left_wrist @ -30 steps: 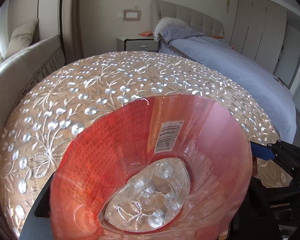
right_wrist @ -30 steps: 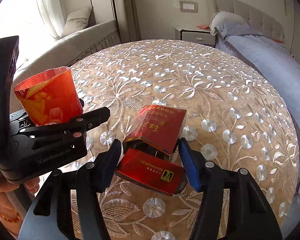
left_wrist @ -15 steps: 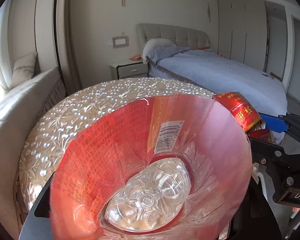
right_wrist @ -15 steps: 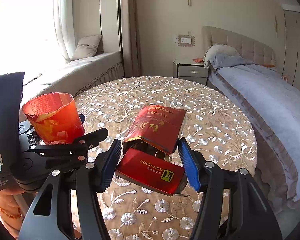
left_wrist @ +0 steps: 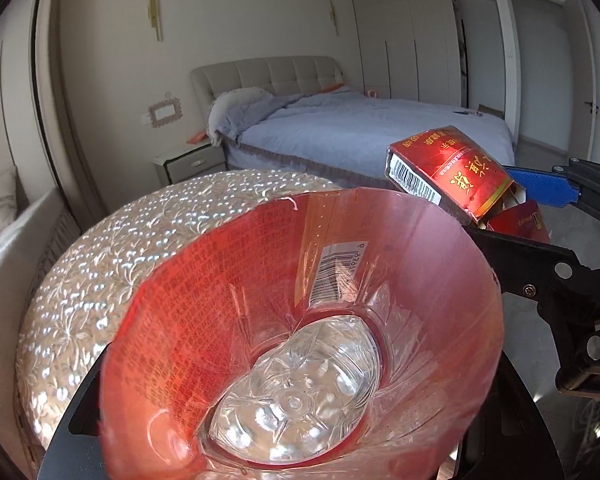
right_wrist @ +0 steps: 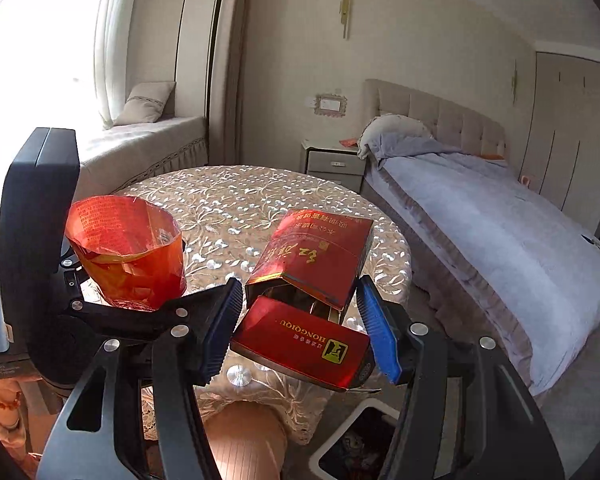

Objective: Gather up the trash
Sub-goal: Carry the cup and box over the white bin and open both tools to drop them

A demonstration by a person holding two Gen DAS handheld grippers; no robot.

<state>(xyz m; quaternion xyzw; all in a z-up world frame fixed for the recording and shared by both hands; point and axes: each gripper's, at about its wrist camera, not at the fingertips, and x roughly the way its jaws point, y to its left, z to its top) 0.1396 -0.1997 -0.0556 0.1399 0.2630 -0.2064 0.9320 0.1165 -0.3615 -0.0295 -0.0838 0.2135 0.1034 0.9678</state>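
Pinching glossy red carton (right_wrist: 312, 280) in right jaws, crinkled clear bottle (left_wrist: 300, 360) in left jaws.

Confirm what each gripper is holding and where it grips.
Left gripper: cut-off red plastic bottle bottom, clamped at its base. Right gripper: open red cigarette pack, pinched across its sides at the lid end.

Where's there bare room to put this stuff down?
The round embroidered tabletop shows bare from near edge to nightstand. The bed is mostly bare. Crowded: between the grippers, and below by the trash bin.
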